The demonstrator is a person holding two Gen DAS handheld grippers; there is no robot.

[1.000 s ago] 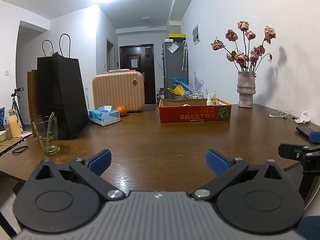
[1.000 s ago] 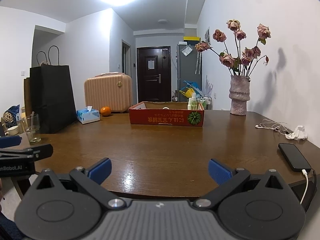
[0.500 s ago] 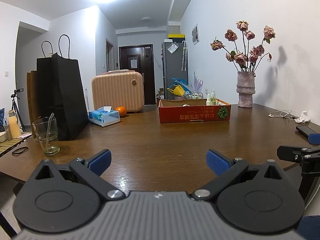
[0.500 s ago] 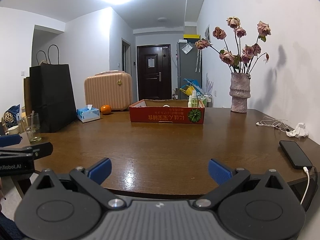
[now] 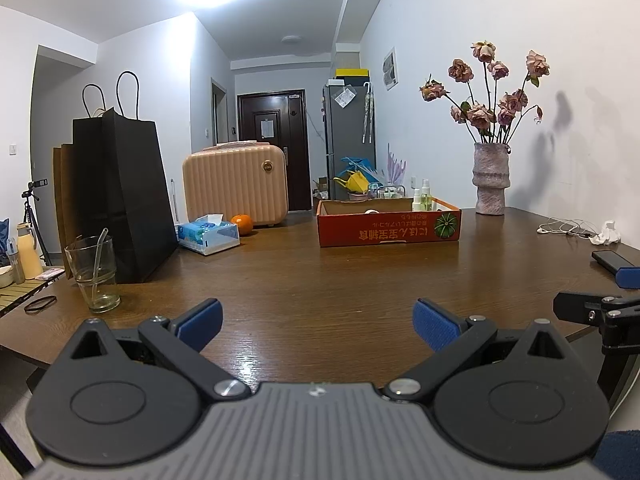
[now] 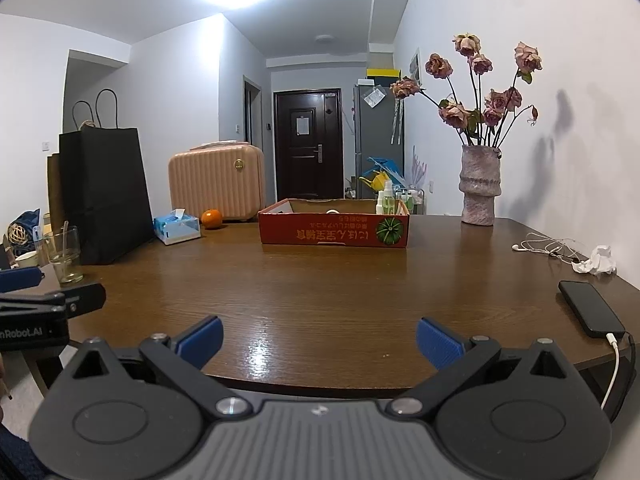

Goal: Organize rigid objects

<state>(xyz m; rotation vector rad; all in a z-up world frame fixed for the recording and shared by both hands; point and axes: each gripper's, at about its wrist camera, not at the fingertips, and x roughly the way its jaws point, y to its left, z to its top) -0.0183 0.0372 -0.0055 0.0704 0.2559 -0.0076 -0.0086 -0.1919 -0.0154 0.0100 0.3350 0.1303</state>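
A: Tool status?

B: Left gripper [image 5: 316,322] spread wide, nothing between the pads. Right gripper [image 6: 318,336] the same — released, empty. Both hover low at the near edge of the table [image 5: 320,280], side by side and facing the far end, which squares them up to the box.

A: Where's the stuff to organize?

B: Red cardboard box [image 5: 390,224] sits mid-table toward the far side. Small bottles [image 6: 387,200] stand upright in its right end; something white lies low near the middle, too small to identify. Loose rigid items sit well apart from it: a glass with a straw [image 5: 94,272] at the left edge beside the black paper bag [image 5: 120,196], an orange [image 5: 242,224] touching-close to the tissue box [image 5: 208,234], and a phone [image 6: 592,312] on a cable at the right edge.

A: Why is the box there?

B: My read — it's the collection bin, central so either hand can reach it. Bottles standing at one end fit a sort that's partly done or one that's finished; can't settle which.
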